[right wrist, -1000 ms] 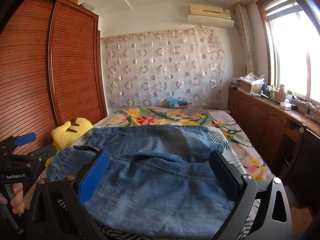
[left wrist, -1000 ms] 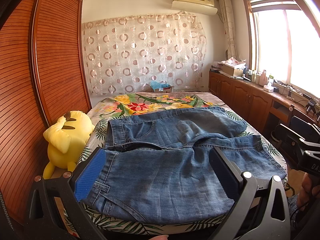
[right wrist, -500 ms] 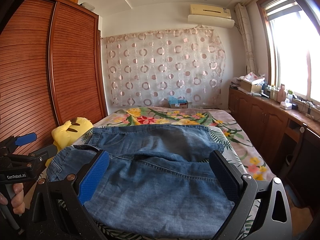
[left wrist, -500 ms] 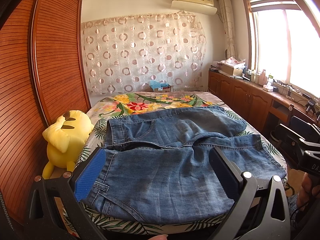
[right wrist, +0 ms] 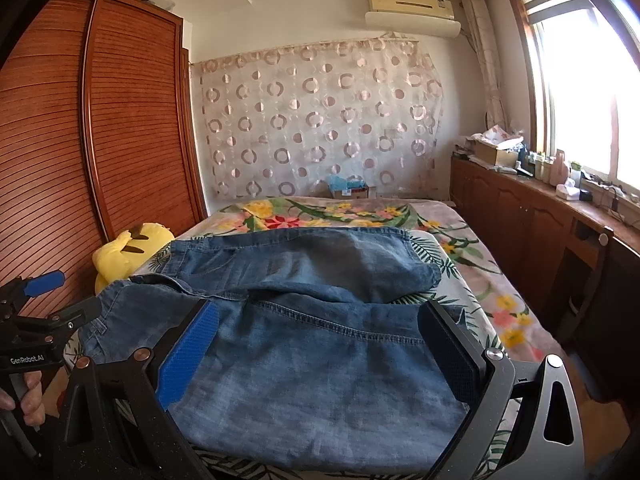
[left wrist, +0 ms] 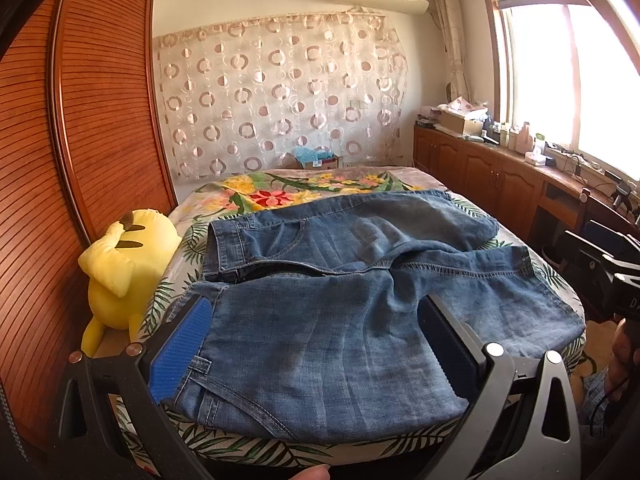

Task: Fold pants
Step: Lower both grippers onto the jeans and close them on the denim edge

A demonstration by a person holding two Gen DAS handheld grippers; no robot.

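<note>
Since a second ago almost nothing moved — both grippers, left [left wrist: 312,344] and right [right wrist: 316,348], hover spread over the jeans [left wrist: 340,300], so folding has not started.

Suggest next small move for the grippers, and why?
Probably lower the left gripper onto the near waistband edge of the jeans and pinch it: both it and the right gripper are open, holding nothing, and the jeans lie spread, unfolded.

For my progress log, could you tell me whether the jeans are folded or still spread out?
Spread out, unfolded: the jeans lie flat across the bed, both legs side by side and the waistband showing.
</note>
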